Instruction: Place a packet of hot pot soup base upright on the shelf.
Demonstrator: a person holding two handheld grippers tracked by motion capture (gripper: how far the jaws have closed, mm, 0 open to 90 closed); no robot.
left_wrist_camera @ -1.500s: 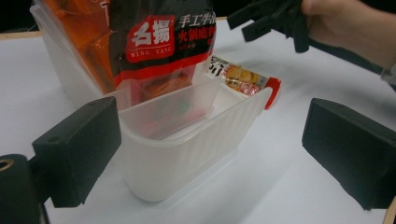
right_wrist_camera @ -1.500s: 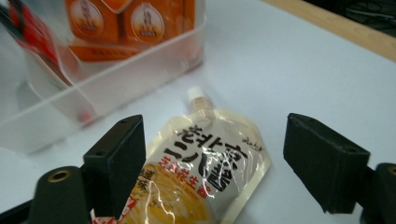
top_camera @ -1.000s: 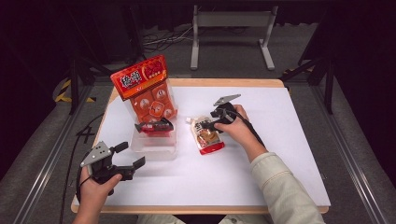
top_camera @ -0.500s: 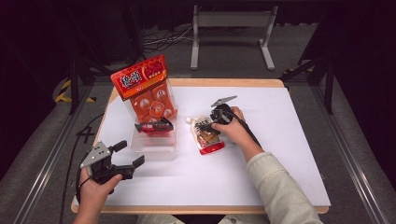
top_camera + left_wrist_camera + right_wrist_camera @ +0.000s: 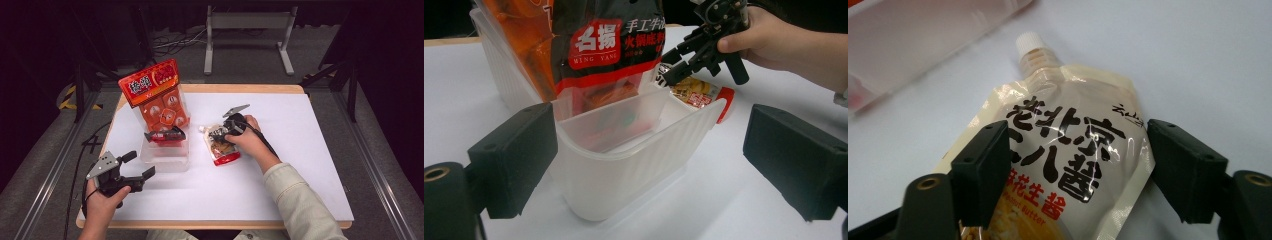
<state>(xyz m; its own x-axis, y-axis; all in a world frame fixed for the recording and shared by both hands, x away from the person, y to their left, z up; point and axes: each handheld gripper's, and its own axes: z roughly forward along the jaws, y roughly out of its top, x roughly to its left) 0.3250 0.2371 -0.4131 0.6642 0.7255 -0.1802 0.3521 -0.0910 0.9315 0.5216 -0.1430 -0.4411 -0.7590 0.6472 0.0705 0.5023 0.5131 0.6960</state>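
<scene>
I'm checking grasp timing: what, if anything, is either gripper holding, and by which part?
Nothing is held yet. The right gripper straddles the spouted sauce pouch at mid-body, its fingers just closing in; the left gripper is open, holding nothing.

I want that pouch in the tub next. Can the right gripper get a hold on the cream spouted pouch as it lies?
Probably yes. The right gripper straddles the cream spouted pouch flat on the white table, jaws just closing, nothing between.

light: bright on white table (image 5: 300,150) | surroundings dark | glare on pouch (image 5: 1083,150) | near claws soft
</scene>
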